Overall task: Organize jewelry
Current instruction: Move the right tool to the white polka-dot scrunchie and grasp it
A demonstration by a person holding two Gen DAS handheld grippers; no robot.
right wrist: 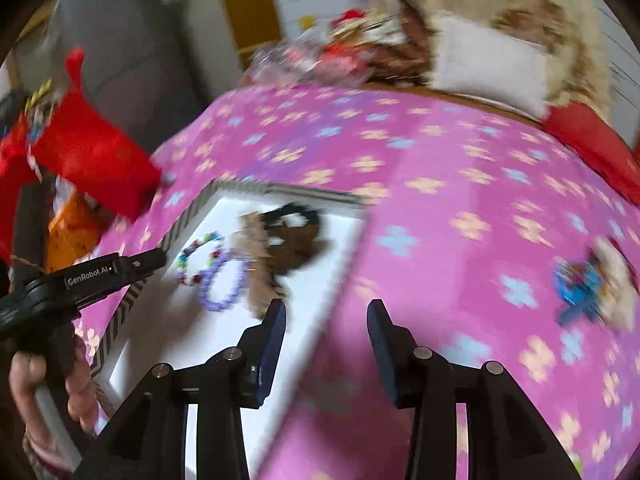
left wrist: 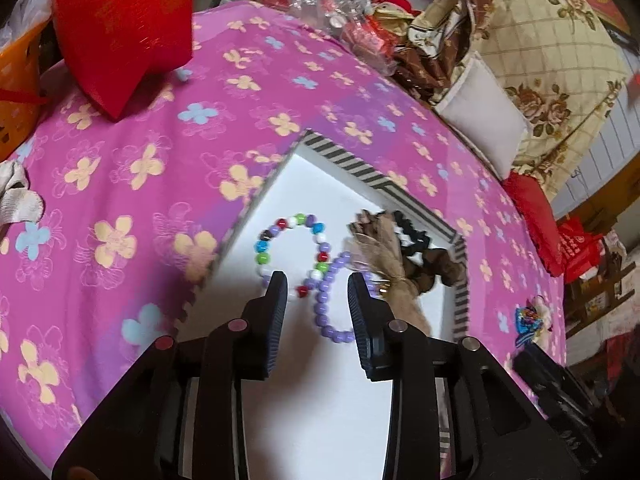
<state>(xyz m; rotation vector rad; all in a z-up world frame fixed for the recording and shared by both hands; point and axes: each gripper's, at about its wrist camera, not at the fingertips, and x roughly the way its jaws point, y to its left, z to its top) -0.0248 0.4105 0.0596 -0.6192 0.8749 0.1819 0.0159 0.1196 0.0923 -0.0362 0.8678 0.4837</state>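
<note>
Hovering left claw: the left claw hangs over the white tray, fingers spread, nothing between them.
Purple beads: the purple bracelet lies in the tray, in line with the gap of the left claw and just past its tips; its loop curves toward the right finger.
Mixed beads: the colored bracelet lies ahead of the left finger and a little left of it, meeting the purple bracelet at one side.
Hair ties: a tan bow lies ahead of the right finger, running down beside it; a black scrunchie and a brown scrunchie sit beyond and to the right, against the tray's striped rim.
Right claw: the right claw is released and carries nothing; its left finger is over the tray's edge, its right finger over the pink cloth. This view is blurred.
Tray from the right claw: ahead and left, with both bracelets and the hair ties inside.
Blue clip: a blue hair piece lies on the cloth well to the right of the right claw, outside the tray.
Red box: a red box stands on the cloth far ahead and left of the left claw.
</note>
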